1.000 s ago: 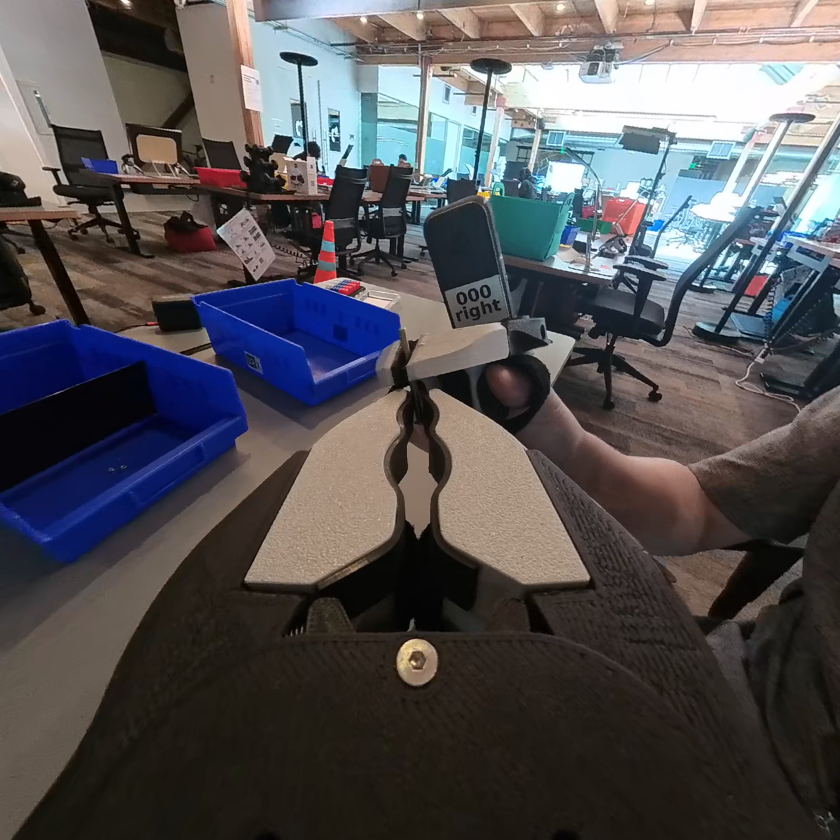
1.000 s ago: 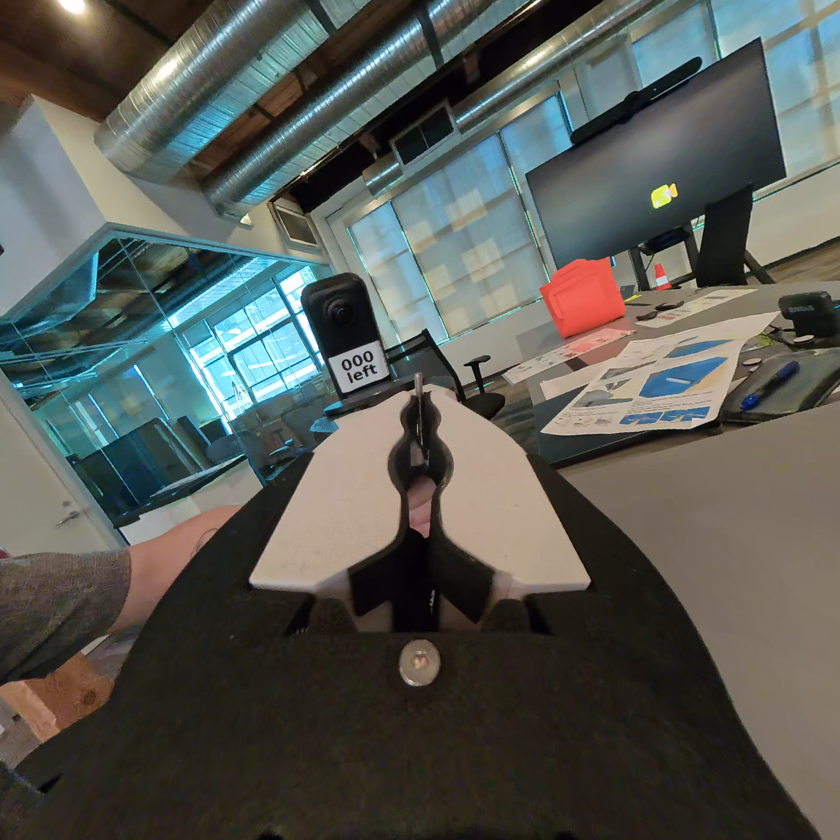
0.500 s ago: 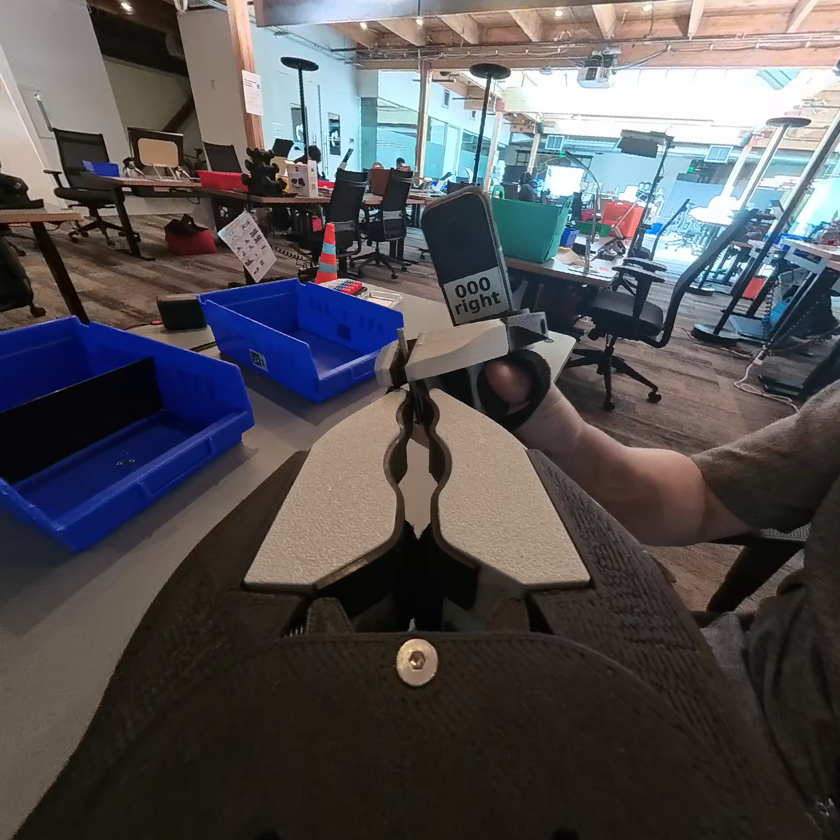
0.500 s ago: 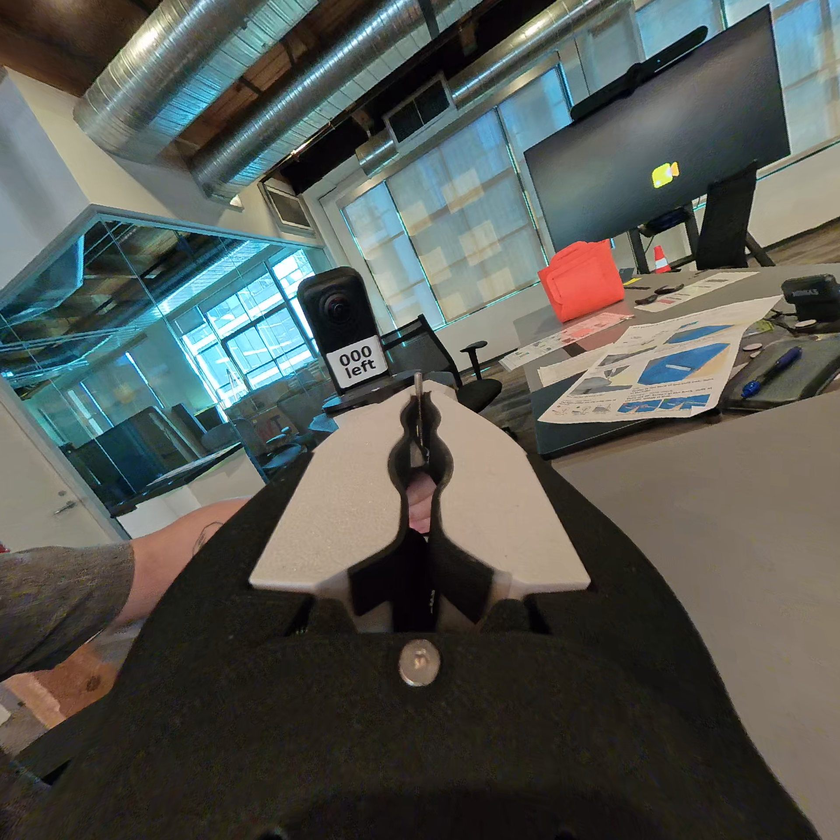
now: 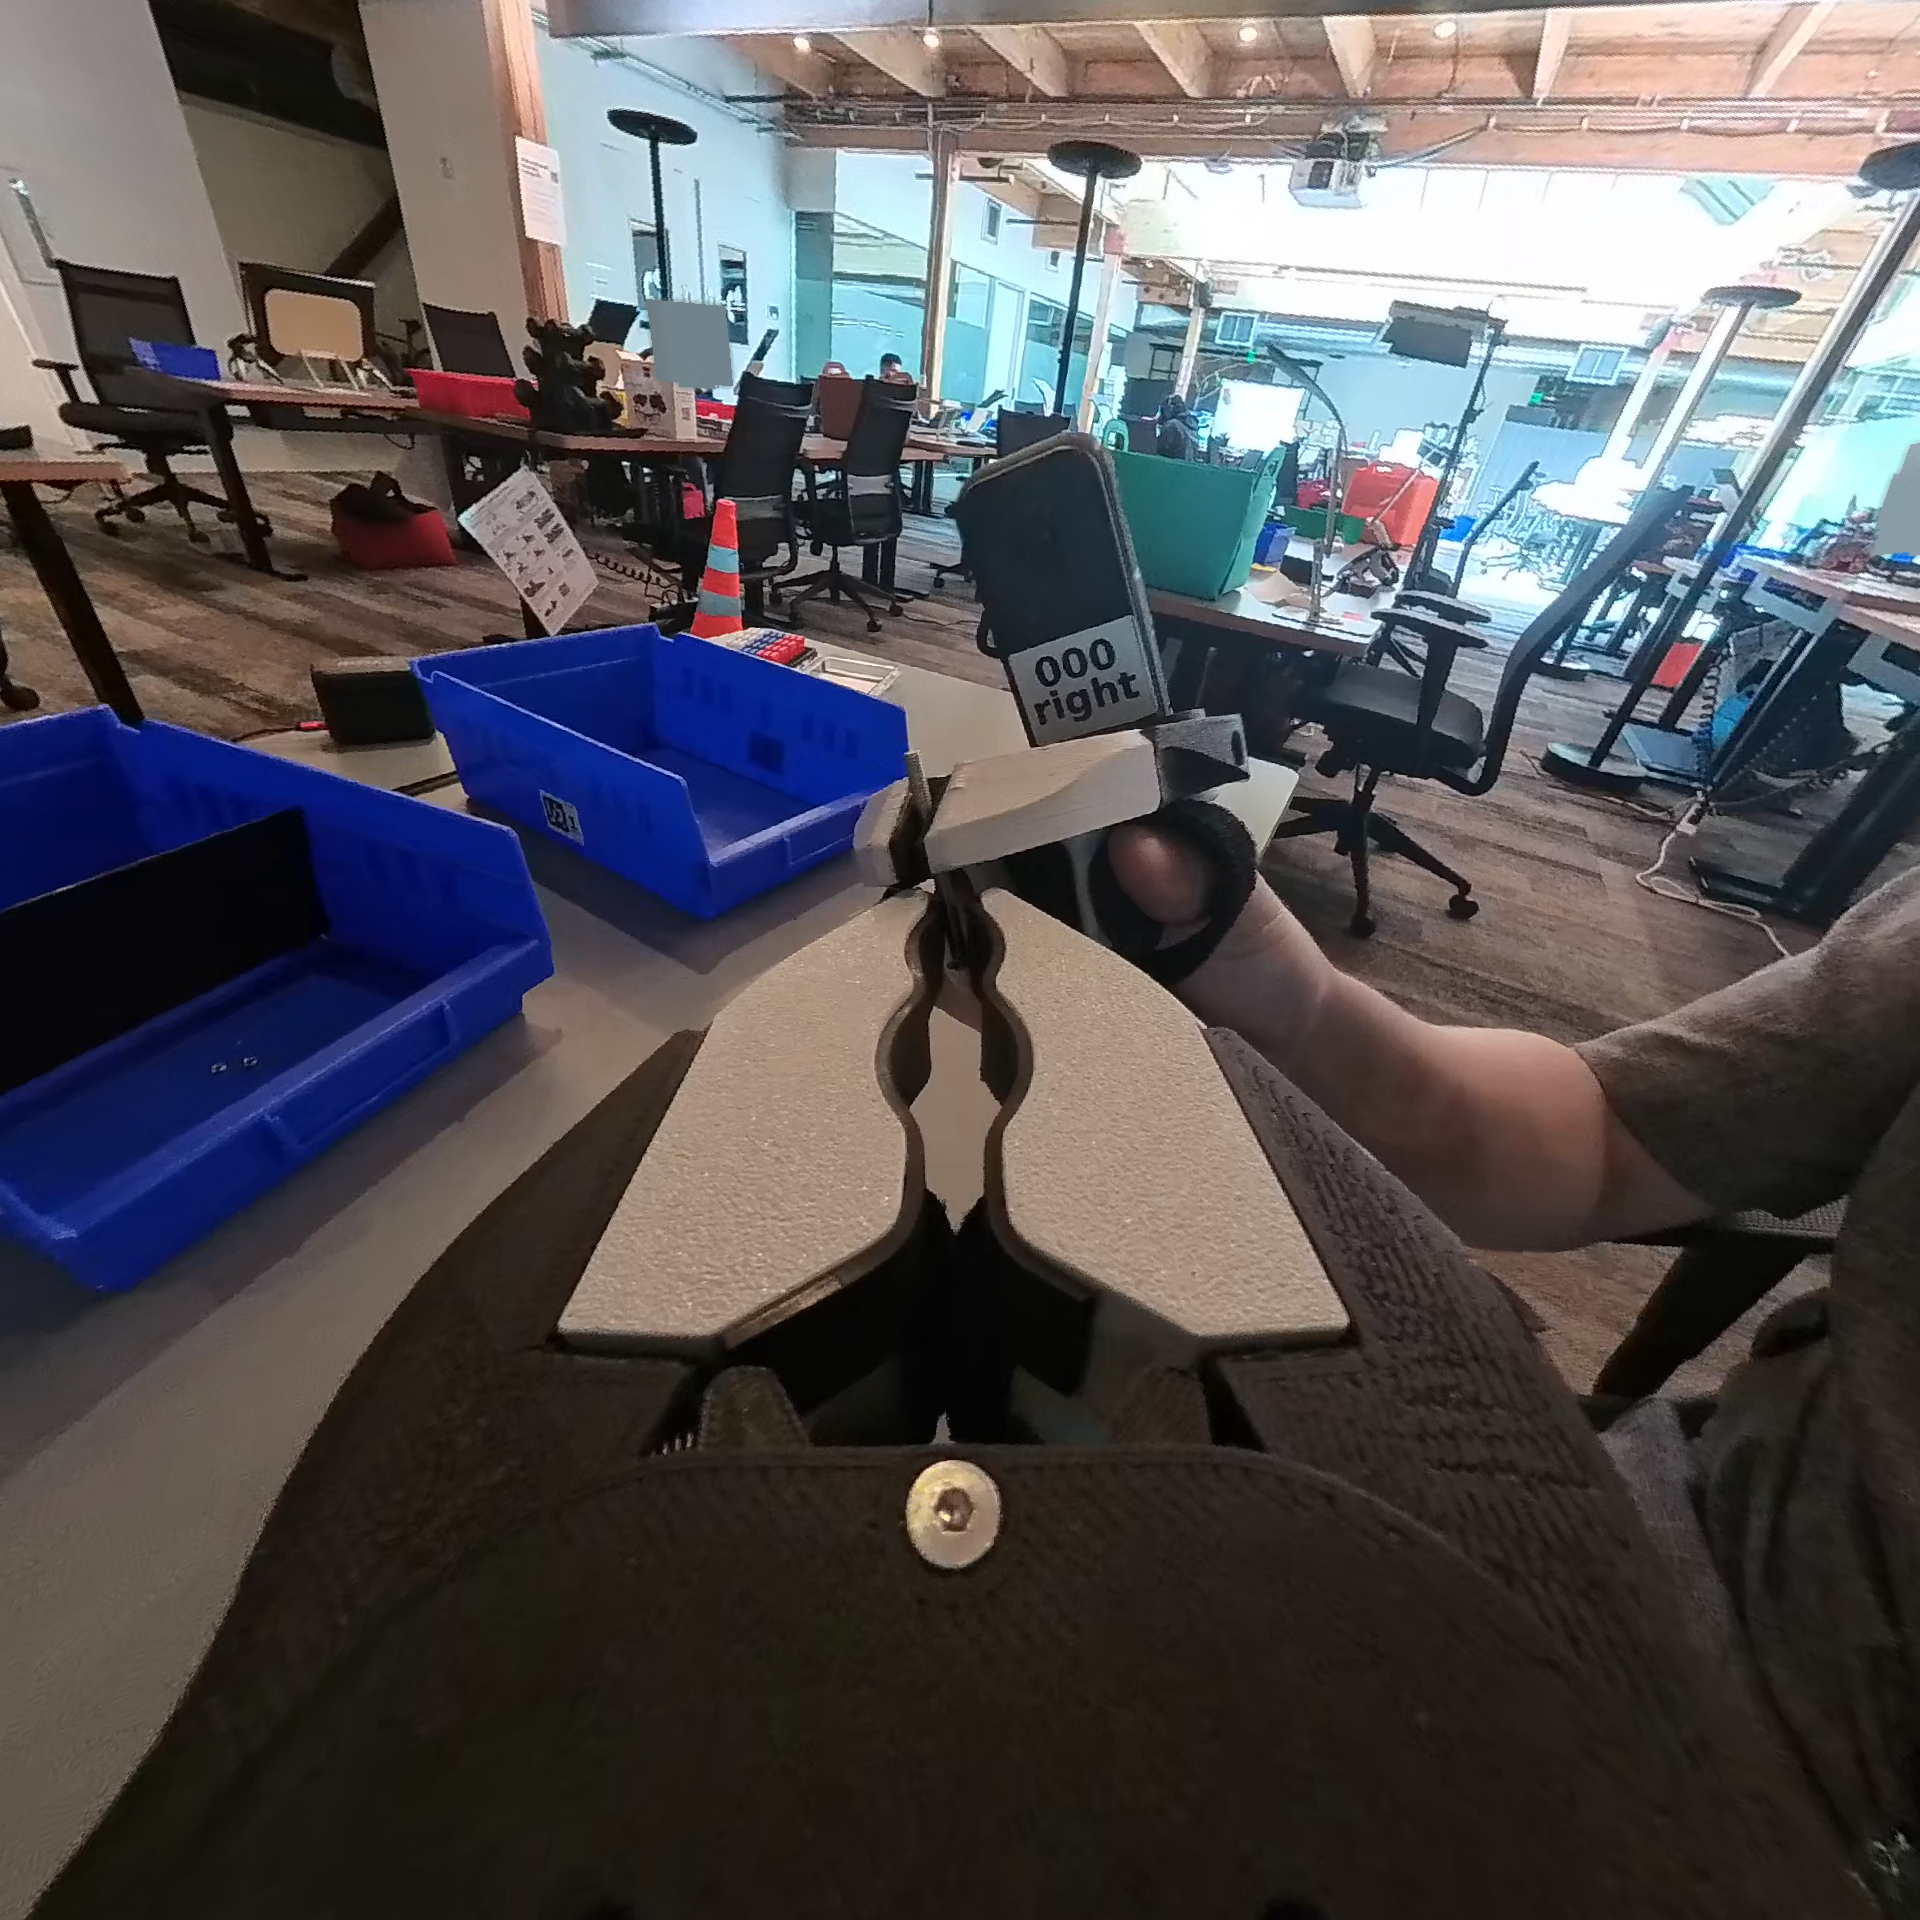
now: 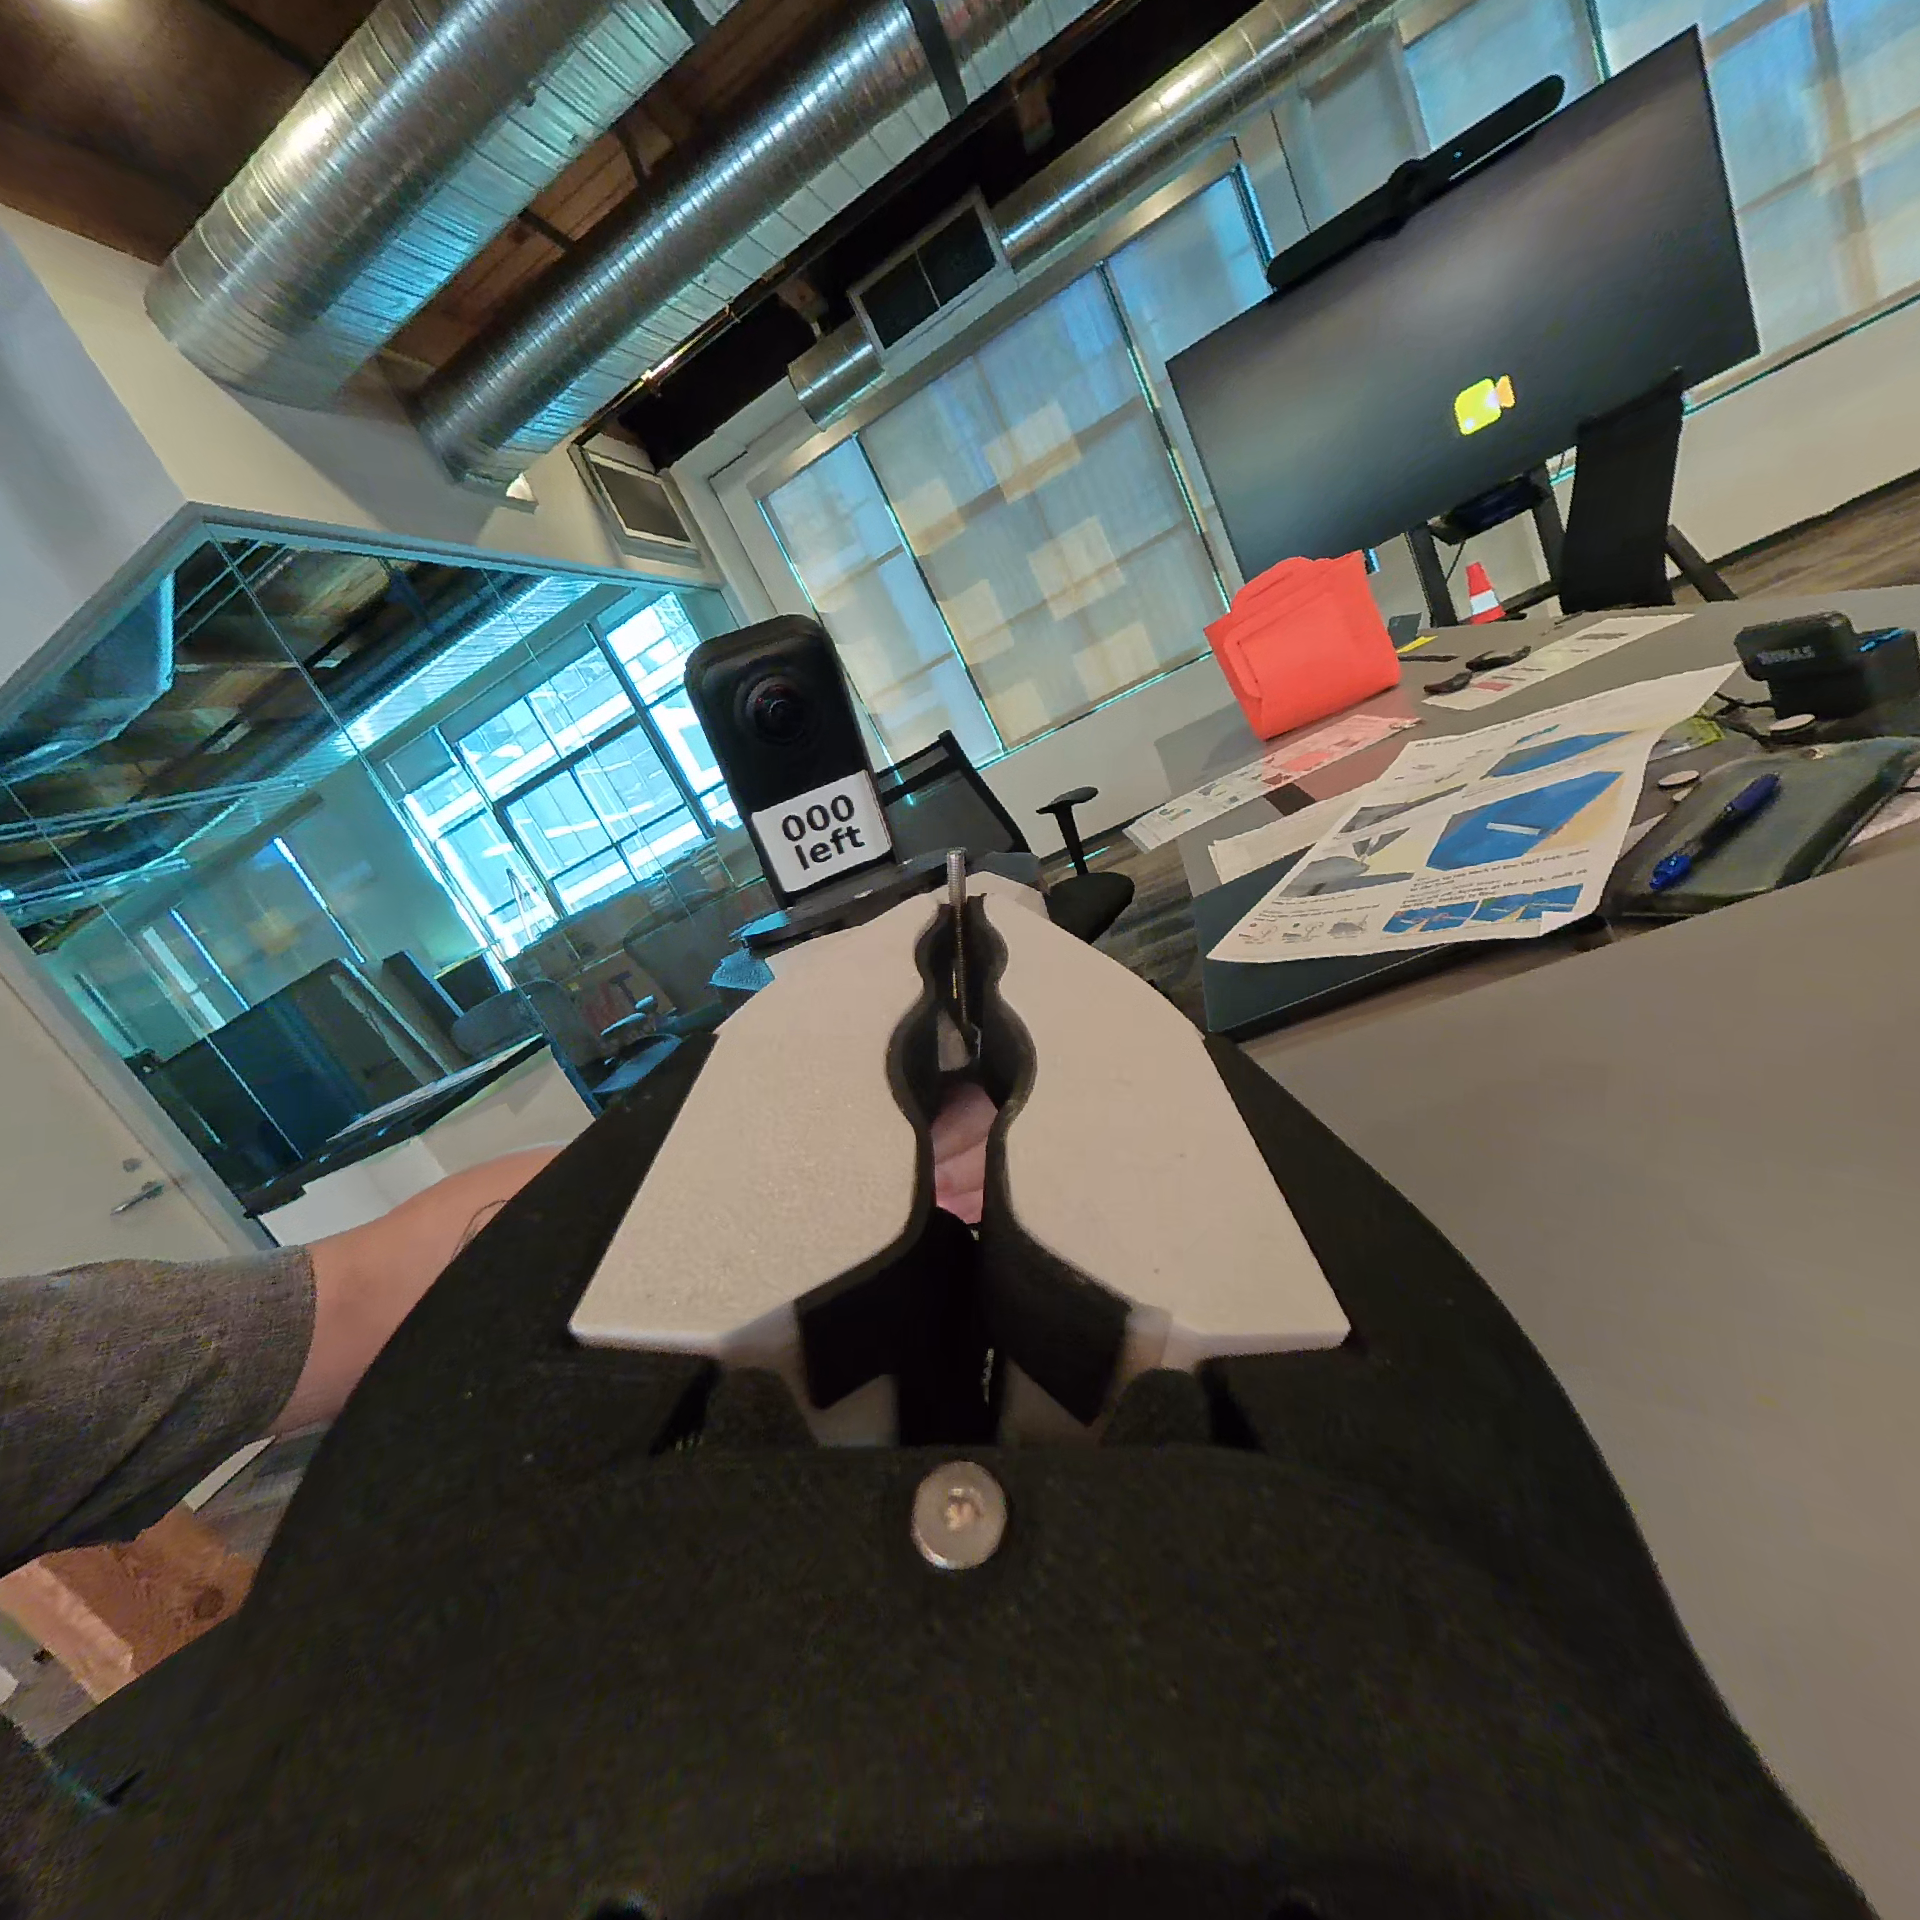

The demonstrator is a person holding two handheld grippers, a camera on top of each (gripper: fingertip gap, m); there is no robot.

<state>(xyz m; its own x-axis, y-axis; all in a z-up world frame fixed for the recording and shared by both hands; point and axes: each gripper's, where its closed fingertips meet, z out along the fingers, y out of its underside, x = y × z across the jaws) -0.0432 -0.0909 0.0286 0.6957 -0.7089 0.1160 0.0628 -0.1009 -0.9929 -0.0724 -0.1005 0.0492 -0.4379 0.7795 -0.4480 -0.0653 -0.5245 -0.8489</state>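
My two grippers meet tip to tip above the grey table (image 5: 156, 1455). My right gripper (image 6: 961, 914) is shut on a thin threaded metal screw (image 6: 956, 883), which stands upright with its top poking above the fingertips. In the left wrist view the right gripper (image 5: 914, 831) lies crosswise just past my left gripper (image 5: 951, 914), held by a hand (image 5: 1247, 956). My left gripper's jaws are closed on a thin dark shaft that looks like the lower part of the same screw (image 5: 914, 774). The left gripper's camera (image 6: 774, 727) shows behind the right fingers.
Two blue bins (image 5: 665, 758) (image 5: 239, 997) sit on the table to the left, with a black box (image 5: 369, 701) behind them. In the right wrist view, printed sheets (image 6: 1455, 831), a pen on a dark notebook (image 6: 1714, 821) and an orange bag (image 6: 1299, 655) lie on a farther table. An office chair (image 5: 1403, 717) stands nearby. My left and right fingertips are right by each other.
Both grippers stay shut and tip to tip on the screw. The pair has drifted slightly, so the blue bins sit a little further right in the left wrist view.
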